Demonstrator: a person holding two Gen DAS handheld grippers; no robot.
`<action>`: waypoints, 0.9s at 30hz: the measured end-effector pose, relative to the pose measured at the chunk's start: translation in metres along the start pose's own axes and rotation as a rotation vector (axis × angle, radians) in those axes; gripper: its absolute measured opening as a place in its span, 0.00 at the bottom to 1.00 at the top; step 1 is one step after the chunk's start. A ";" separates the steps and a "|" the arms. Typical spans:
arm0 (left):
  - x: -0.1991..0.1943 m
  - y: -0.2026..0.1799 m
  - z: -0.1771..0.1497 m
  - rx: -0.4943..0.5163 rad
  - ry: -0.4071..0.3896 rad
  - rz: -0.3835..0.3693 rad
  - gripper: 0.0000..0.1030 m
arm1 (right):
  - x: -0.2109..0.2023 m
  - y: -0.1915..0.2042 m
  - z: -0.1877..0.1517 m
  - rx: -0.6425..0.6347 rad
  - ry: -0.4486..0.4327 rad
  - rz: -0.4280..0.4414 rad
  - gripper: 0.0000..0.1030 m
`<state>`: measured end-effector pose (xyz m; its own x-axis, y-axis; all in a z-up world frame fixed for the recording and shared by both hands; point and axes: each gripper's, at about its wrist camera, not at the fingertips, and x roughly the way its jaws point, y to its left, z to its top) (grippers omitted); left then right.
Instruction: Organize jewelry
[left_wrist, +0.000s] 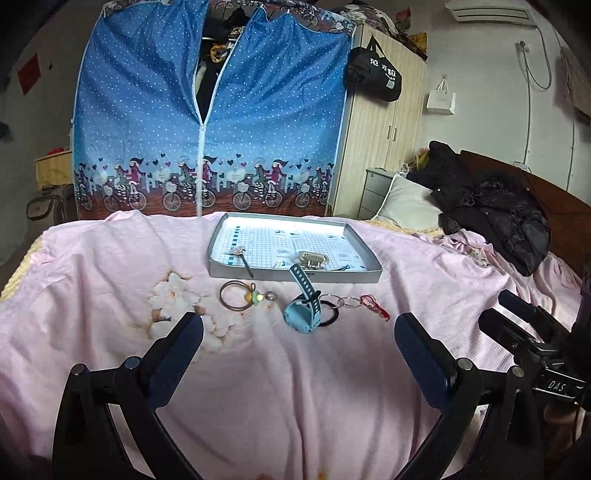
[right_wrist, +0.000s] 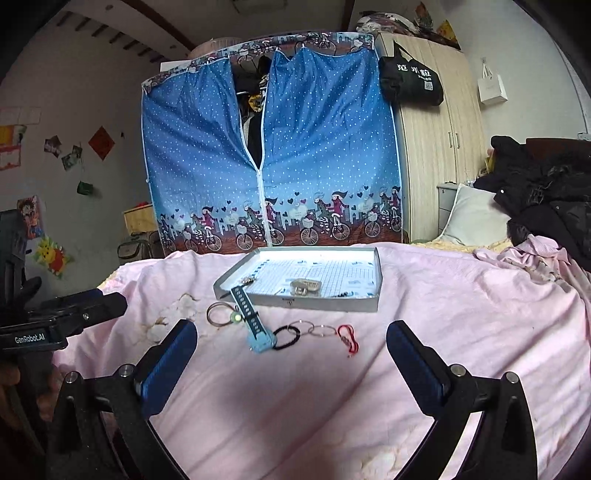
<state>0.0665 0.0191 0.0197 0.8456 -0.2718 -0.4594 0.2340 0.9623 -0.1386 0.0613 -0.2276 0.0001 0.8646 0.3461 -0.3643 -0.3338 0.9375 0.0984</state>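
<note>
Both hand-held grippers, left (left_wrist: 298, 334) and right (right_wrist: 291, 341), spread wide and empty above the bed (left_wrist: 92, 332). Blue watch (left_wrist: 301, 314), rings and hair ties scattered just before the tray (left_wrist: 295, 275). Likely snag: thin rings sinking into soft sheet, slipping the pinch.

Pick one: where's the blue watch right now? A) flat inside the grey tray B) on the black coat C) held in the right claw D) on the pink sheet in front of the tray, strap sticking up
D: the blue watch sits on the pink sheet just in front of the grey tray, one strap rising toward the tray's front wall; both claws are open and empty.
</note>
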 end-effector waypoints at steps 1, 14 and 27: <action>-0.004 -0.002 -0.004 0.004 0.001 0.004 0.99 | -0.003 0.001 -0.003 0.001 0.005 -0.010 1.00; -0.001 -0.001 -0.032 -0.083 0.133 0.113 0.99 | -0.002 -0.001 -0.030 0.018 0.107 -0.127 1.00; 0.009 0.018 -0.039 -0.198 0.203 0.107 0.99 | 0.003 -0.002 -0.034 0.023 0.133 -0.125 1.00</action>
<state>0.0590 0.0332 -0.0212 0.7426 -0.1847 -0.6437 0.0338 0.9703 -0.2394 0.0522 -0.2294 -0.0324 0.8410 0.2206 -0.4941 -0.2168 0.9740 0.0657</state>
